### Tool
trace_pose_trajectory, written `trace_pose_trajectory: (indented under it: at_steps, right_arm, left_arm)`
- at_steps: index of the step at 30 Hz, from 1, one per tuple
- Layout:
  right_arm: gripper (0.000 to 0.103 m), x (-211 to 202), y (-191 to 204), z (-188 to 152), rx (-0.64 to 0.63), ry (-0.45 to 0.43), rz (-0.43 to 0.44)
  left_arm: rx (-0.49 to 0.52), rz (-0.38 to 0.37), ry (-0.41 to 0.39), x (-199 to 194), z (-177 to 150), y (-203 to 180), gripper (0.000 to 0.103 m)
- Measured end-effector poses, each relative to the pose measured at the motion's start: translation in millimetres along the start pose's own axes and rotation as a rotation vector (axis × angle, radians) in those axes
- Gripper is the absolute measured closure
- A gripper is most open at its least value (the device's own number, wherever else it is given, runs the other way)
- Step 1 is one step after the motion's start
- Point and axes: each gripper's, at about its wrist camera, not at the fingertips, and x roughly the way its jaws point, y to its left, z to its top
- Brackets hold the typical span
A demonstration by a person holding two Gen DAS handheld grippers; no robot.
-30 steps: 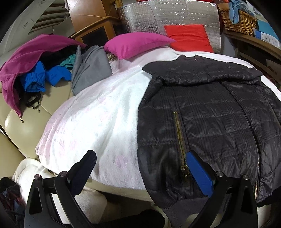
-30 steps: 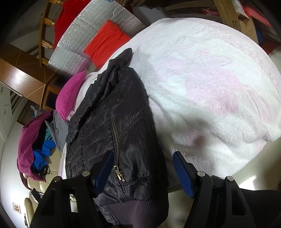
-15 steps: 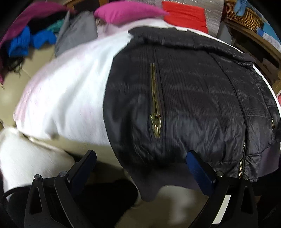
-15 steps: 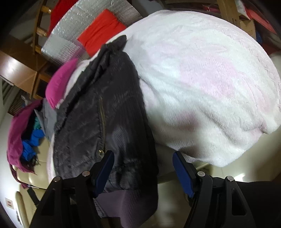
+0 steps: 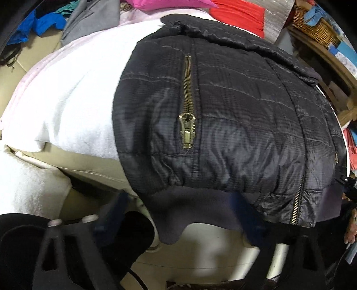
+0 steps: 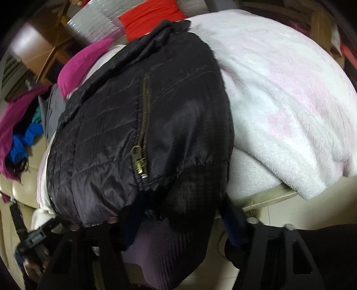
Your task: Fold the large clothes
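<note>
A black quilted jacket [image 5: 234, 116] with brass zippers lies on a white-pink blanket [image 5: 67, 107], its ribbed hem [image 5: 189, 209] hanging over the near edge. My left gripper [image 5: 178, 214] is open, its blue-padded fingers on either side of the hem's left corner. In the right wrist view the same jacket [image 6: 138, 125] fills the middle, and my right gripper [image 6: 180, 223] is open with its fingers straddling the hem's right corner [image 6: 169, 245]. The blanket [image 6: 290, 93] spreads to the right.
A pink pillow [image 6: 82, 64] and a red cushion [image 5: 241, 20] lie behind the jacket. A pile of magenta, blue and grey clothes [image 6: 20, 125] sits on the left. A wicker basket [image 5: 316, 29] stands on a wooden shelf at right. Pale floor [image 5: 200, 256] lies below the edge.
Both grippers have dropped and closed in on the jacket's hem, which now sits between each pair of fingers. Both stay open.
</note>
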Motion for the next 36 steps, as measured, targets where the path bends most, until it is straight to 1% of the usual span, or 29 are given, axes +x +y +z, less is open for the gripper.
trace_pose_trajectory:
  at_steps: [1,2,3,4,6,8,9,10,11,12,15,17,19,20,21,23,24,25,26,27,28,29,30,31,32,33,34,35,36]
  right_arm:
    - [0.047,-1,1,-1,-0.009,-0.003,-0.001]
    - [0.052,-2,2,-1,-0.014,-0.006,0.003]
    - [0.054,-3,2,-2,-0.014,-0.008,0.008]
    - [0.055,-4,0,-2,-0.011,-0.007,0.015]
    - [0.055,-4,-1,-2,-0.007,-0.002,0.027]
    - [0.051,-1,-3,-3,0.011,0.014,0.026]
    - [0.047,2,-3,-3,0.024,0.024,0.025]
    - [0.041,6,-5,-3,0.044,0.043,0.022]
    - [0.039,8,-6,-4,0.053,0.059,0.02]
    - [0.039,9,-5,-5,0.057,0.068,0.023]
    - [0.038,8,-4,-5,0.04,0.061,0.019]
    - [0.049,8,3,-6,-0.003,0.053,0.02]
    - [0.07,1,11,-8,-0.053,0.03,0.022]
    - [0.074,-2,14,-9,-0.068,0.019,0.027]
    - [0.077,-4,16,-9,-0.077,0.01,0.032]
    - [0.078,-15,20,-10,-0.092,-0.027,0.073]
    - [0.078,-18,20,-9,-0.084,-0.039,0.101]
    - [0.078,-18,19,-8,-0.069,-0.033,0.115]
    - [0.077,-14,16,-7,-0.054,-0.007,0.109]
    - [0.075,-9,12,-7,-0.034,0.014,0.098]
    - [0.07,-2,10,-7,-0.012,0.033,0.086]
    - [0.062,3,9,-6,0.001,0.05,0.075]
    - [0.043,7,11,-6,0.01,0.067,0.075]
    - [0.033,11,12,-6,0.011,0.086,0.086]
    - [0.033,16,17,-7,-0.009,0.102,0.078]
    - [0.034,16,22,-12,-0.03,0.098,0.06]
    - [0.043,17,31,-15,-0.088,0.073,0.021]
    - [0.049,15,33,-18,-0.118,0.063,0.007]
    - [0.058,13,36,-20,-0.151,0.05,-0.006]
  left_arm:
    - [0.001,0.007,0.005,3,3,0,0.037]
    - [0.001,0.014,0.005,4,2,1,0.04]
    - [-0.004,0.012,0.005,3,1,1,0.045]
    - [-0.009,0.006,0.003,3,-1,2,0.045]
    - [-0.015,-0.007,0.0,2,-2,4,0.045]
    - [-0.015,-0.005,0.008,5,-4,10,0.045]
    - [-0.016,-0.009,0.018,7,-3,11,0.038]
    - [-0.017,-0.028,0.039,12,0,17,0.032]
    - [-0.02,-0.049,0.058,15,-1,18,0.031]
    - [-0.018,-0.049,0.065,18,-2,19,0.031]
    - [-0.013,-0.055,0.058,20,-4,20,0.032]
    - [-0.018,-0.071,0.042,18,-4,20,0.044]
    - [-0.026,-0.072,0.029,13,-4,21,0.075]
    - [-0.031,-0.077,0.024,10,-4,23,0.081]
    - [-0.034,-0.091,0.014,7,-4,25,0.091]
    - [-0.036,-0.156,-0.013,-3,-3,27,0.095]
    - [-0.03,-0.198,-0.032,-7,-3,27,0.096]
    - [-0.017,-0.209,-0.043,-10,-3,25,0.096]
    - [-0.005,-0.208,-0.039,-9,-2,24,0.096]
    - [0.007,-0.203,-0.018,-3,-3,22,0.096]
    - [0.01,-0.195,0.011,4,-3,22,0.095]
    - [0.003,-0.183,0.041,8,-3,22,0.095]
    - [-0.018,-0.171,0.073,15,-3,26,0.094]
    - [-0.031,-0.168,0.082,17,-3,27,0.093]
    - [-0.057,-0.171,0.08,17,-3,33,0.092]
    - [-0.072,-0.175,0.069,15,-2,36,0.089]
    - [-0.083,-0.178,0.051,12,-1,40,0.082]
    - [-0.087,-0.178,0.039,10,0,43,0.076]
    - [-0.09,-0.174,0.034,9,-1,45,0.062]
